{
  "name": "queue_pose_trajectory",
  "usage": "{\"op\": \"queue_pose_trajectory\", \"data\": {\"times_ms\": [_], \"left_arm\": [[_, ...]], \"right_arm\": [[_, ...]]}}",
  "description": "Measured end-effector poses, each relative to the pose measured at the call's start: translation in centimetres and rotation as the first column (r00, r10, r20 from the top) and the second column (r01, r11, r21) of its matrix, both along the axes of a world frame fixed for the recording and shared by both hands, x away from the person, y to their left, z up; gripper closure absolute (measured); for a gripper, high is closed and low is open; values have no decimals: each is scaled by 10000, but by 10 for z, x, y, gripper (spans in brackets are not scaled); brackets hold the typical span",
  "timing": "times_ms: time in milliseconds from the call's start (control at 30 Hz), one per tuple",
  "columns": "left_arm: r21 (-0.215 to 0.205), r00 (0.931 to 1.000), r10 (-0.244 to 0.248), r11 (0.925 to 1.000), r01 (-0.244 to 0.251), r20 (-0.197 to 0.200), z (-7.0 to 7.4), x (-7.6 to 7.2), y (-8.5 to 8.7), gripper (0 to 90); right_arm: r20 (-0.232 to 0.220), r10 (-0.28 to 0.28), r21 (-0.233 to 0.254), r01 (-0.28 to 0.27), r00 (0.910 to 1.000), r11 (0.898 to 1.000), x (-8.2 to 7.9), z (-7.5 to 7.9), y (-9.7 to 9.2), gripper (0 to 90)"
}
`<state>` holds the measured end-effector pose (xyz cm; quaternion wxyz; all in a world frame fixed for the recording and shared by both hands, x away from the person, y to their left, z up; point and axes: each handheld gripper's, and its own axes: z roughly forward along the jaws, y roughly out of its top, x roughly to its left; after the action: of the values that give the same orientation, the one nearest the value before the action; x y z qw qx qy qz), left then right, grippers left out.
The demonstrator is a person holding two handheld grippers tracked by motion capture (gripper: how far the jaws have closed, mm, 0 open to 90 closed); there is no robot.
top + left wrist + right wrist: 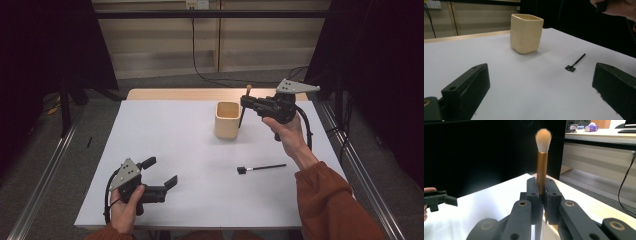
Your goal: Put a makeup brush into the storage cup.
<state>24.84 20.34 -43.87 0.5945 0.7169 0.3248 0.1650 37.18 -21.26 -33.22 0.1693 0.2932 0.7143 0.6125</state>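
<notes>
My right gripper (pixel 246 103) is shut on a makeup brush (pixel 542 162) with a copper ferrule and pale bristles, held upright, bristles up. It hangs just right of the cream square cup (pixel 227 120), with the brush's dark handle (pixel 242 118) slanting down beside the cup's rim. The brush (pixel 248 90) tip pokes above the jaws. A small black flat-headed brush (pixel 261 168) lies on the white table, also seen as the small black brush (pixel 575 63) right of the cup (pixel 526 33). My left gripper (pixel 161 172) rests open near the front left, nothing between its jaws.
The white tabletop (pixel 170 140) has a wooden strip (pixel 175 94) along its far edge. Metal rails (pixel 42 175) run along both sides on the floor. A black cable (pixel 200 75) hangs down the back wall.
</notes>
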Motion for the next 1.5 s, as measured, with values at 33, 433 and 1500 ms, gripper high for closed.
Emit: {"op": "queue_pose_trajectory", "data": {"times_ms": [33, 433, 1500], "left_arm": [[-26, 10000, 20, 10000, -20, -30, 0, 0, 0, 14], [100, 9999, -93, 9999, 94, -120, -2, -1, -1, 15], [295, 10000, -98, 9995, 98, 11, -2, -4, 0, 12]], "right_arm": [[63, -52, -54, 53, 10000, 10000, 2, 3, 1, 839], [263, -343, 107, 340, 9991, 9994, 20, 11, 12, 839], [-91, -947, -706, 939, 9955, 9931, 69, -2, 30, 839]]}}
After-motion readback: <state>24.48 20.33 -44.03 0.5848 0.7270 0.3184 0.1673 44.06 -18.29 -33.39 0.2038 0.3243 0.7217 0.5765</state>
